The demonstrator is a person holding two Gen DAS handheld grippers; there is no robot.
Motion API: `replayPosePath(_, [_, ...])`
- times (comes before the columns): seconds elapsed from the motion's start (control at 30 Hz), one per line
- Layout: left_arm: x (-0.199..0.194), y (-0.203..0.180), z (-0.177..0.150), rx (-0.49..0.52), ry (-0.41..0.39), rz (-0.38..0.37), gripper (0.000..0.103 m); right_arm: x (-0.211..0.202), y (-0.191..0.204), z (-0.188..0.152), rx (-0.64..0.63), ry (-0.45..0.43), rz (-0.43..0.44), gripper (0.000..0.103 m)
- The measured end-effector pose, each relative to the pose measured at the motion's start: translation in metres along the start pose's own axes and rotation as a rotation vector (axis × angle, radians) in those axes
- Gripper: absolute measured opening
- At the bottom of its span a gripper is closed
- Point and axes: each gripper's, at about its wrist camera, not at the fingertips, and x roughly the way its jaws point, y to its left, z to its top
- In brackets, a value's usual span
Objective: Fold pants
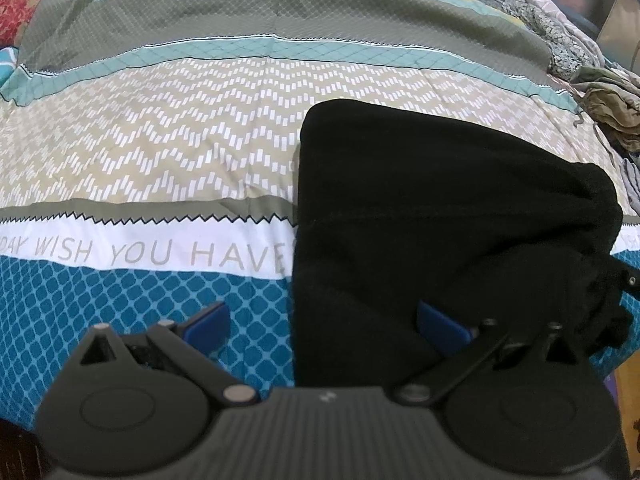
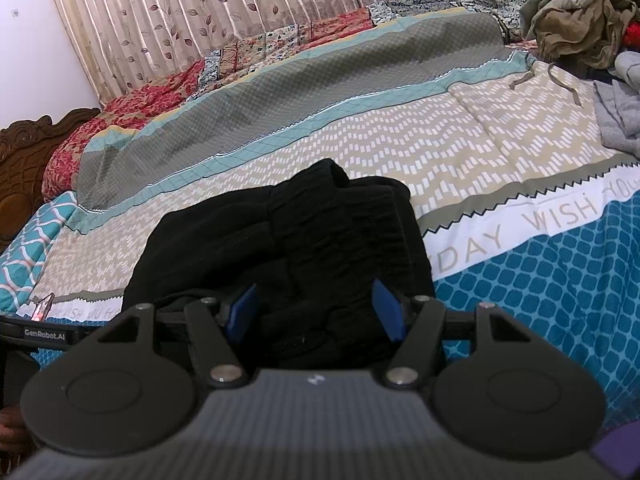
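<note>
Black fabric fills the space ahead of both grippers, so dark that its folds and layers are hard to read. The right gripper (image 2: 316, 312) has its blue pads spread, with a bunched part of the pants (image 2: 280, 248) between them; whether the pads press the cloth cannot be told. The left gripper (image 1: 324, 320) stands released, jaws wide, one pad over the bedspread (image 1: 160, 140), the other over the pants' (image 1: 420, 208) near edge. From the left gripper the folded pants run lengthwise away from it, up the bed. Beyond, at the far right, a heap of clothes (image 2: 580, 8) is cut off by the frame.
</note>
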Motion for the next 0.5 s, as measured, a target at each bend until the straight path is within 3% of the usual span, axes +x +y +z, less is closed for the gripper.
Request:
replayPosePath(0.3, [-0.007,-0.011,-0.004,0.082,-0.053,0.057,0.103,0.000,0.000,0.000,-0.001,-0.001,0.000,0.066])
replayPosePath(0.5, [-0.001,-0.006,-0.002,0.076,-0.014,0.040,0.103,0.000,0.000,0.000,-0.001,-0.002,0.000,0.066])
